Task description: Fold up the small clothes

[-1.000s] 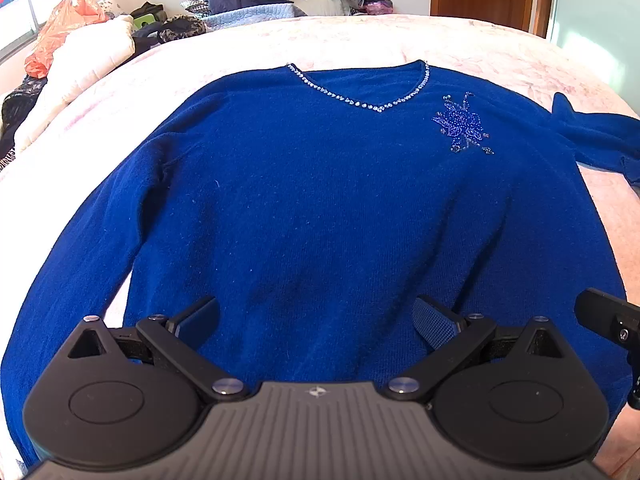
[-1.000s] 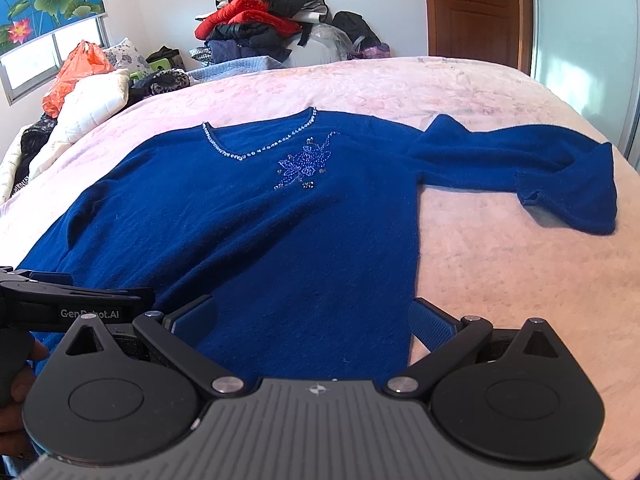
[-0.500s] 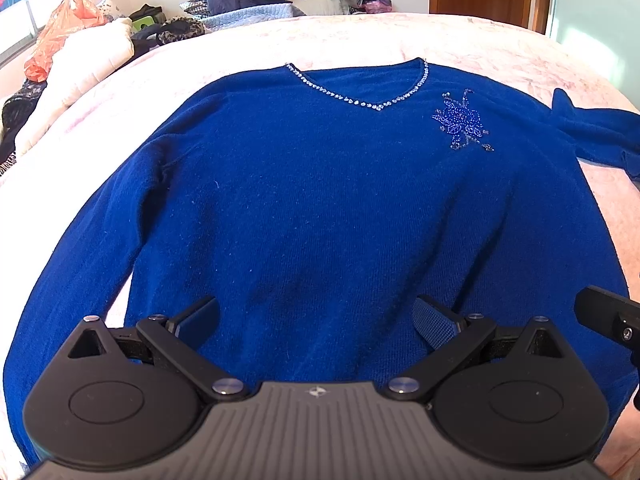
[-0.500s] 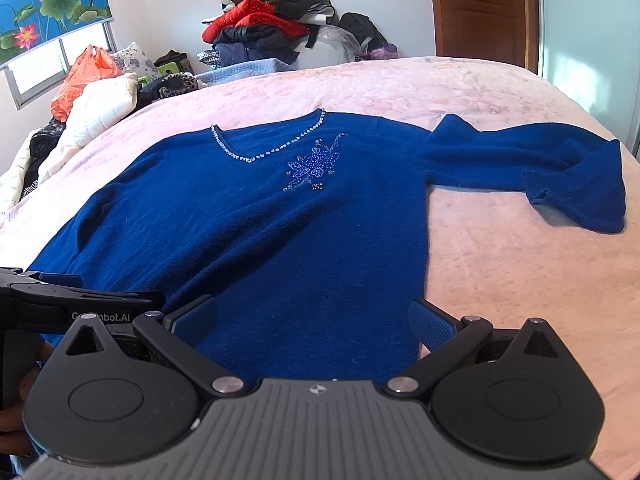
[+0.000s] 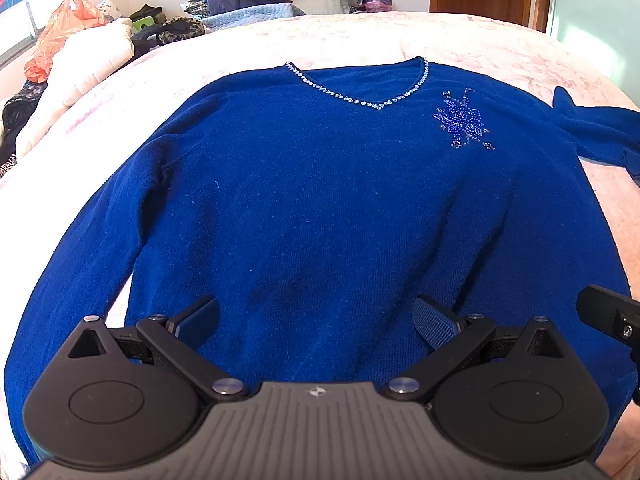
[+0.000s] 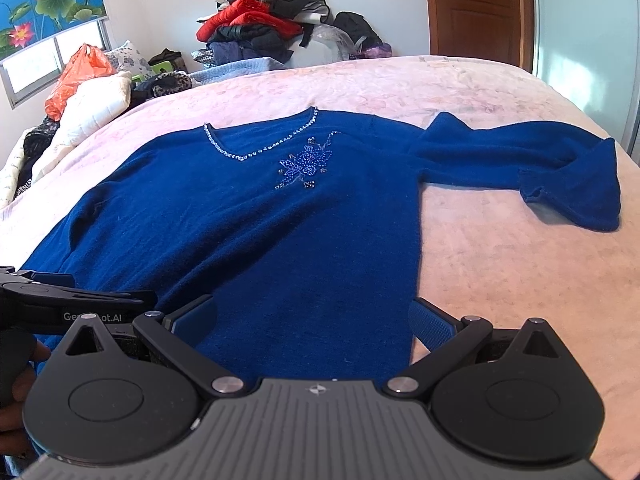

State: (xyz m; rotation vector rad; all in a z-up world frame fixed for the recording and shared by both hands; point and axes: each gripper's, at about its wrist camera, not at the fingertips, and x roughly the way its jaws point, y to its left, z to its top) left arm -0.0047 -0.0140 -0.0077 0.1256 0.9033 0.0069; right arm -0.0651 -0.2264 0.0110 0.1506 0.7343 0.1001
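One knit blue sweater (image 5: 320,208) lies flat on the bed (image 6: 500,264), hem hidden behind both spread, empty grippers (image 5: 316,320) (image 6: 312,320).

Royal-blue sweater (image 5: 320,200) with silvery beaded neckline, pale pink bedspread (image 6: 500,260).

A big bed (image 6: 500,264) with a soft pink cover holds a blue sweater (image 6: 280,232). The sweater lies flat, front up, with its neck toward the far end of the bed. One sleeve (image 6: 532,168) sticks out to the side of the sweater, folded back at its end.
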